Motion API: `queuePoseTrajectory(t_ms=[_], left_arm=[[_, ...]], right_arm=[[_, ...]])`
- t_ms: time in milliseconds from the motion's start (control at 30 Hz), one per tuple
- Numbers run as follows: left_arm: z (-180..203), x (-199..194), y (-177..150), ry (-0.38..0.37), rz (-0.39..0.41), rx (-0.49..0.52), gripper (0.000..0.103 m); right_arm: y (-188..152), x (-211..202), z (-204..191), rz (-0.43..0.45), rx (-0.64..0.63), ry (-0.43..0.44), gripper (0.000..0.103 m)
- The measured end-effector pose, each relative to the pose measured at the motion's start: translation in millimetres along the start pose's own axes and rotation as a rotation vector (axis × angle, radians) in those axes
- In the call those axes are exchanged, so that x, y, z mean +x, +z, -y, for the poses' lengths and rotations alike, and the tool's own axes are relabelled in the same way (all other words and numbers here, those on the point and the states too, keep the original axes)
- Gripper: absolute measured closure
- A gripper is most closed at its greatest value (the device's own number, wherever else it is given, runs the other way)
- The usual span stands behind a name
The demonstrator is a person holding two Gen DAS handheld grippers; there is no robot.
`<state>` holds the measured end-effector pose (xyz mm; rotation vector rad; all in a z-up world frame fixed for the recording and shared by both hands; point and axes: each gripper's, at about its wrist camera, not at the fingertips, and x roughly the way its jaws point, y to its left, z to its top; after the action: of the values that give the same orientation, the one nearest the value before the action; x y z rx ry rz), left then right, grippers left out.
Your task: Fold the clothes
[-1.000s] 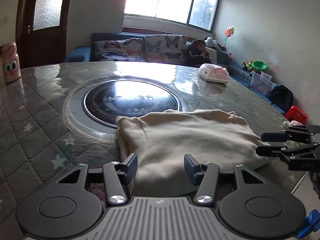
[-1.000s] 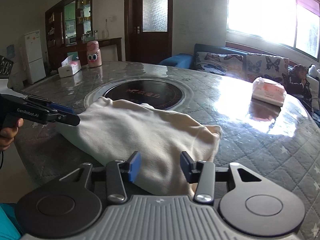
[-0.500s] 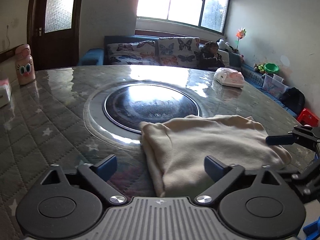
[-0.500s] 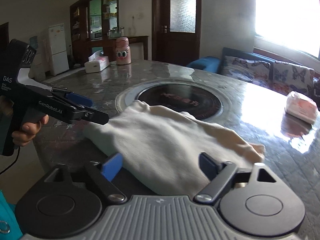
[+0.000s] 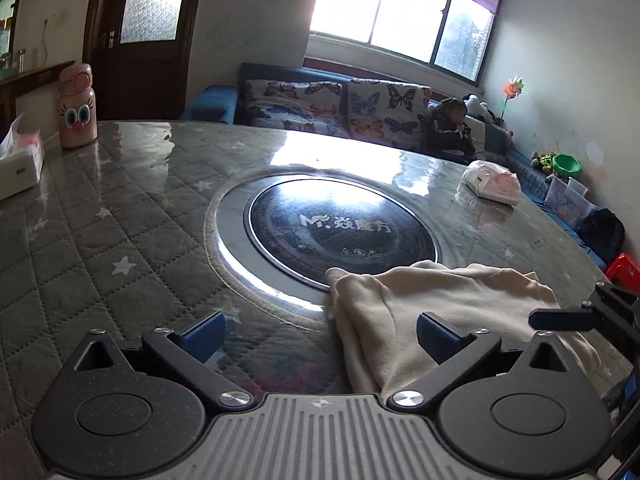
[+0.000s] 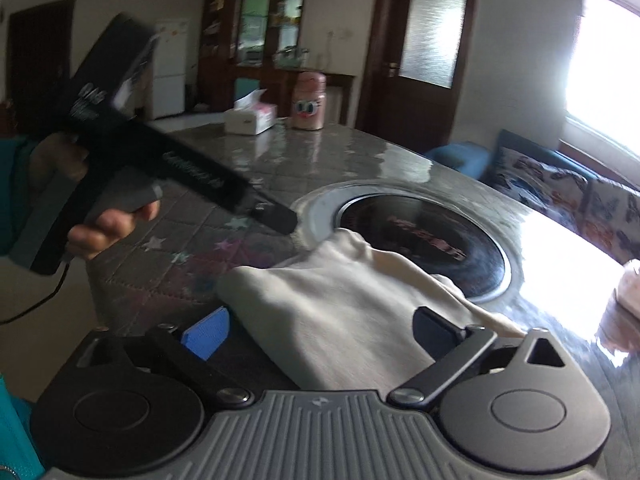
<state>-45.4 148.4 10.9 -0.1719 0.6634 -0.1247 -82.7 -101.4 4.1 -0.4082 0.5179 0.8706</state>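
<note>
A folded cream garment (image 5: 444,308) lies on the round table near its front edge, its far corner over the dark centre disc; it also shows in the right wrist view (image 6: 340,316). My left gripper (image 5: 320,334) is open wide and empty, above the garment's left edge. It also shows from the side in the right wrist view (image 6: 276,216), to the left of the garment. My right gripper (image 6: 324,330) is open wide and empty over the garment's near side. Its dark fingertips (image 5: 560,317) reach in from the right in the left wrist view.
The table (image 5: 100,248) has a grey quilted star cover under glass and a black glass disc (image 5: 340,232) at its centre. A pink bottle (image 5: 77,106) and a tissue box (image 5: 18,164) stand at the far left. A tissue pack (image 5: 492,182) lies at the far right.
Both grippers have opened wide, let go of the garment and pulled back from it. The left one has swung to the left.
</note>
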Motion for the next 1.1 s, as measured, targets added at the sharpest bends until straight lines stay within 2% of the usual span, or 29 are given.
queuePoseTrajectory(t_ms=[200,467,567,700,767,900,967,1100], left_arm=[[-6,3,5,0.004,0.005,-0.024,0.0],[-18,7,12,-0.041,-0.02,-0.129,0.0],[-20,10,14,-0.057,-0.037,-0.157,0.0],[-19,14,14,-0.083,-0.057,-0.182,0.0],[-16,16,13,-0.086,-0.067,-0.182,0.0],[-12,20,13,-0.096,-0.083,-0.197,0.0],[-12,21,13,-0.105,-0.089,-0.213,0.0],[-12,22,14,-0.12,-0.095,-0.25,0.0]], right_arm=[[6,19,-21,-0.044,-0.123,0.038,0.019],[14,41,-43,-0.071,-0.248,0.062,0.044],[16,47,-47,-0.077,-0.273,0.062,0.05],[15,51,-51,-0.087,-0.304,0.054,0.052],[14,54,-52,-0.097,-0.308,0.05,0.062],[14,56,-48,-0.092,-0.291,0.041,0.075],[16,55,-43,-0.079,-0.265,0.043,0.085],[22,47,-30,-0.041,-0.183,0.046,0.089]])
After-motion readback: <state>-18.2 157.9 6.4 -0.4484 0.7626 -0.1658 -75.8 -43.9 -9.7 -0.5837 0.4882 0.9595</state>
